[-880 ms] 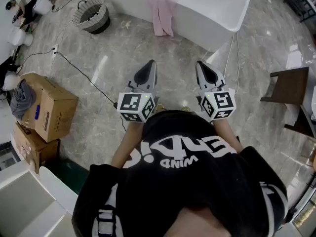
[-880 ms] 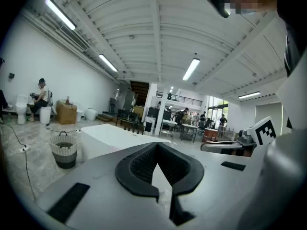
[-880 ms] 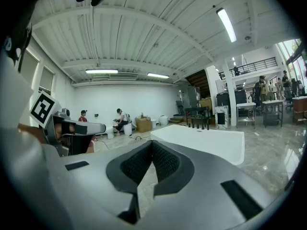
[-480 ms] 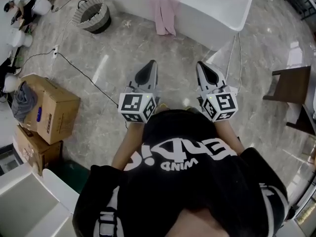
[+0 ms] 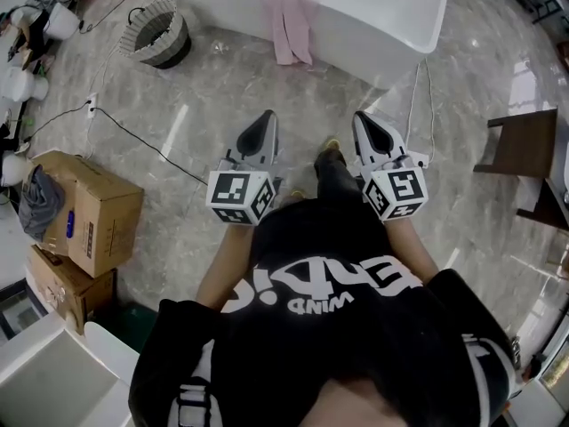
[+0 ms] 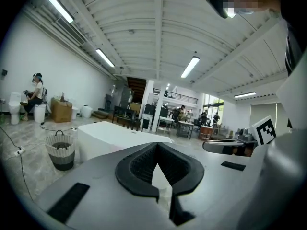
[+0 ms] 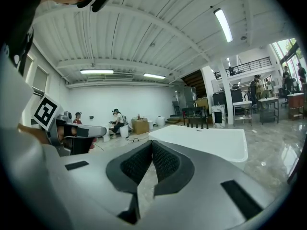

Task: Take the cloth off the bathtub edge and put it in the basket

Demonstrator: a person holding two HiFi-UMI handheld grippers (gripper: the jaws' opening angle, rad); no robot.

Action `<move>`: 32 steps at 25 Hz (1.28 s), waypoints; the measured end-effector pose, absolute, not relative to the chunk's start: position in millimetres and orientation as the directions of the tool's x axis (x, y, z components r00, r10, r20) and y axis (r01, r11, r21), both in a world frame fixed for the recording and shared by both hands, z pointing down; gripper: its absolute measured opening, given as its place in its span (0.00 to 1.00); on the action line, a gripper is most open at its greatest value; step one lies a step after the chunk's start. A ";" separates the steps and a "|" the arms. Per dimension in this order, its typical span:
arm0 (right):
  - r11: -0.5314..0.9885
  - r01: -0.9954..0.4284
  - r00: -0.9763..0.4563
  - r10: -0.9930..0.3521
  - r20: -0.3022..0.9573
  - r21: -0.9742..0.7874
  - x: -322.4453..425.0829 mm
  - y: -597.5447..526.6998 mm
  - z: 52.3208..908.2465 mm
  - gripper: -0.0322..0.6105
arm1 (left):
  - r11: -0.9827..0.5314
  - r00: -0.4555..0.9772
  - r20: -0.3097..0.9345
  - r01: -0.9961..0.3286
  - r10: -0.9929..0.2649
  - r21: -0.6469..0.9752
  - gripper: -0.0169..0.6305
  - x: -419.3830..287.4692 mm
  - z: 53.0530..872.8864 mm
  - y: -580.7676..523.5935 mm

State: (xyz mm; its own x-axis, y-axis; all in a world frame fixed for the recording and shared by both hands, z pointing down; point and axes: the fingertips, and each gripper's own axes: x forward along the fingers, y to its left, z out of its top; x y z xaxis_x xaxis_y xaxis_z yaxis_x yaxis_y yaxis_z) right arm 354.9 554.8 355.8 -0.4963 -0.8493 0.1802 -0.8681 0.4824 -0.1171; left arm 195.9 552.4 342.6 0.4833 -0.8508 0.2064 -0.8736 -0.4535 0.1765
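Presently: approach stage, nothing picked up yet.

- **Cloth** (image 5: 289, 27): pink, draped over the near rim of the bathtub (image 5: 382, 20) and hanging down its outer wall. Untouched, well apart from both tools.
- **Left gripper** (image 5: 268, 118): held out in front of the person's waist and pointed towards the tub. Jaws together, nothing between them.
- **Right gripper** (image 5: 361, 118): alongside the left, likewise closed and empty.
- **Basket** (image 5: 156, 34): striped, woven, with handles. It stands on the floor off the tub's left end, near the cloth but not under it. Its contents cannot be made out.
- **Step in hand, as judged**: closing the distance to the tub. The grasp has not begun.
- **Next move, as judged**: step nearer and part one pair of jaws. Pinch the hanging fold, lift it clear of the rim, then carry it left to the basket.
- **Surroundings**:
  - a black cable (image 5: 142, 136) trailing over the marble floor on the left;
  - white cords (image 5: 418, 96) by the tub's right corner;
  - two cardboard boxes (image 5: 98, 216) at far left, one with a grey garment (image 5: 40, 198) on it;
  - a brown chair (image 5: 524, 154) at right.
- **In the way**: nothing lies between the person and the cloth. The black cable lies left of that line, towards the basket side, and could catch a foot.
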 end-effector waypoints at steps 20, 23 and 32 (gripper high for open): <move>0.503 -0.859 -0.513 -0.843 0.165 -0.098 350.4 356.2 350.8 0.07 | -0.447 0.480 0.192 -0.874 -0.856 0.193 0.05 195.8 342.4 363.6; 0.520 -0.848 -0.529 -0.832 0.169 -0.099 354.5 317.2 346.3 0.07 | -0.426 0.460 0.190 -0.883 -0.867 0.196 0.05 198.0 337.0 327.8; 0.591 -0.801 -0.598 -0.784 0.164 -0.095 356.8 211.9 339.5 0.07 | -0.353 0.385 0.167 -0.916 -0.908 0.191 0.05 203.1 325.3 233.9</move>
